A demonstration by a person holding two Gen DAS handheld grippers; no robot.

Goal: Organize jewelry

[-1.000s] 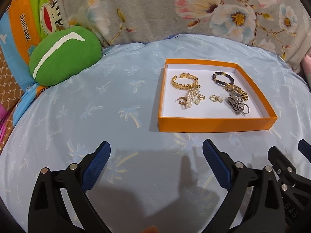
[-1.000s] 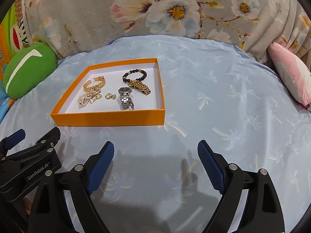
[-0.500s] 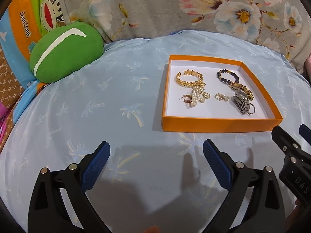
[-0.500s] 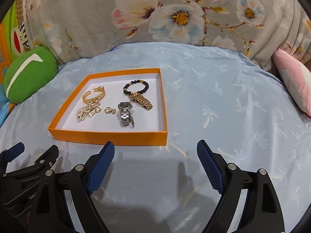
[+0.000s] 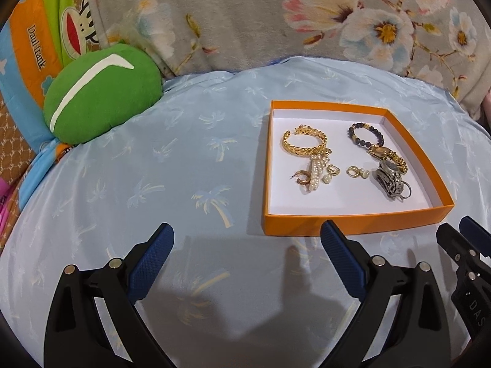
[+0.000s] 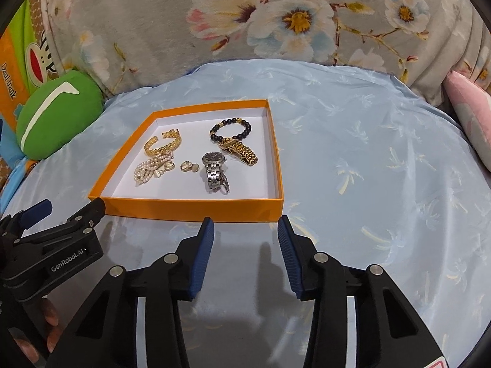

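An orange tray (image 6: 190,210) (image 5: 353,222) with a white floor sits on the pale blue sheet. In it lie a gold chain bangle (image 6: 164,144) (image 5: 303,144), a pearl strand (image 6: 150,167), small earrings (image 6: 188,166), a silver watch (image 6: 214,167) (image 5: 389,178), a gold watch (image 6: 242,151) and a dark bead bracelet (image 6: 230,130) (image 5: 366,135). My right gripper (image 6: 244,245) hovers just before the tray's near wall, its jaws closing with nothing between them. My left gripper (image 5: 247,253) stands open and empty, short of the tray's left corner.
A green round cushion (image 5: 101,98) and a cartoon-print pillow (image 5: 40,40) lie at the left. A grey floral blanket (image 6: 276,21) backs the sheet, with a pink pillow (image 6: 469,116) at the right. A hand (image 6: 46,322) holds the left gripper's body.
The right gripper's jaws have narrowed a good deal, and it has come closer to the tray. The left gripper stays wide and nearly still.
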